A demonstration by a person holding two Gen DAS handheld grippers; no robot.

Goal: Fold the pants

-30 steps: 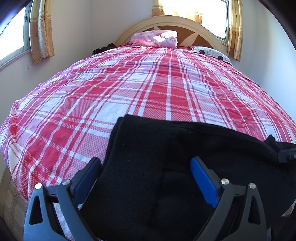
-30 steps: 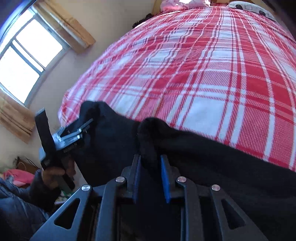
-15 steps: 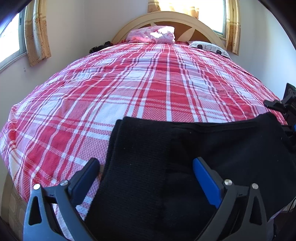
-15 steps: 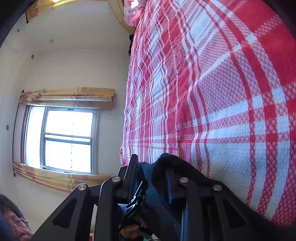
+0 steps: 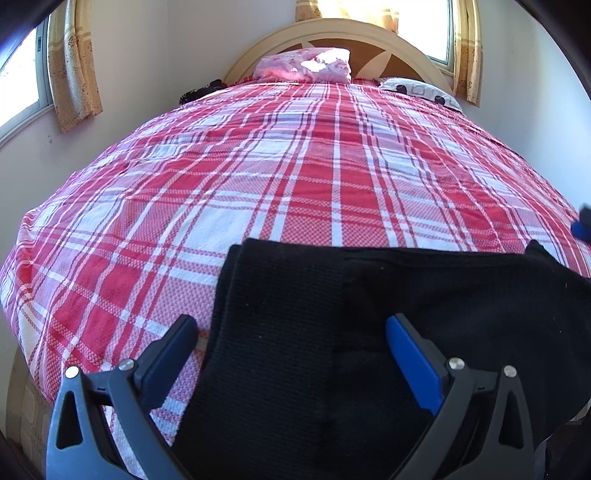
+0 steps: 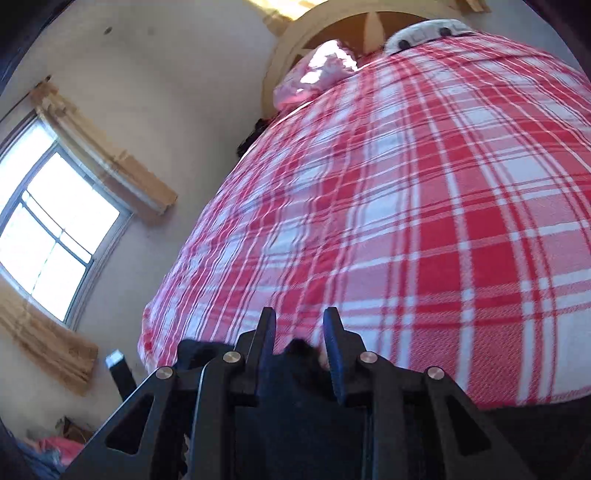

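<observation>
The left gripper point(image 5: 291, 339) has its two fingers spread wide, one on each side of the black pants point(image 5: 369, 332); the fingers point(image 5: 410, 350) hang over the cloth and pinch nothing. The right gripper point(image 6: 299, 328) has its fingers only a little way apart; a small dark bump of the pants point(image 6: 299, 349) sits low between them, and I cannot tell if the pads press on it (that picture is blurry).

There is one pair of pants, lying flat and folded at the foot of the bed point(image 5: 295, 177), the end far from the headboard point(image 5: 369, 37) — the cloth runs sideways along that edge, and its right end reaches the bed's corner. There are two grippers; a blue tip of the right gripper point(image 5: 581, 227) peeks in just past the pants' right end.

There are two pillows, both right under the headboard: one pink pillow point(image 5: 306, 68) and one white pillow point(image 5: 421, 90) with dark spots; a small dark thing point(image 5: 201, 90) lies left of the pink one. The bed has a red and white checked cover — smooth, with no big bumps. There are two windows with yellow curtains: one window point(image 5: 436, 26) behind the headboard, one side window point(image 6: 48, 236) on the wall to its left.
</observation>
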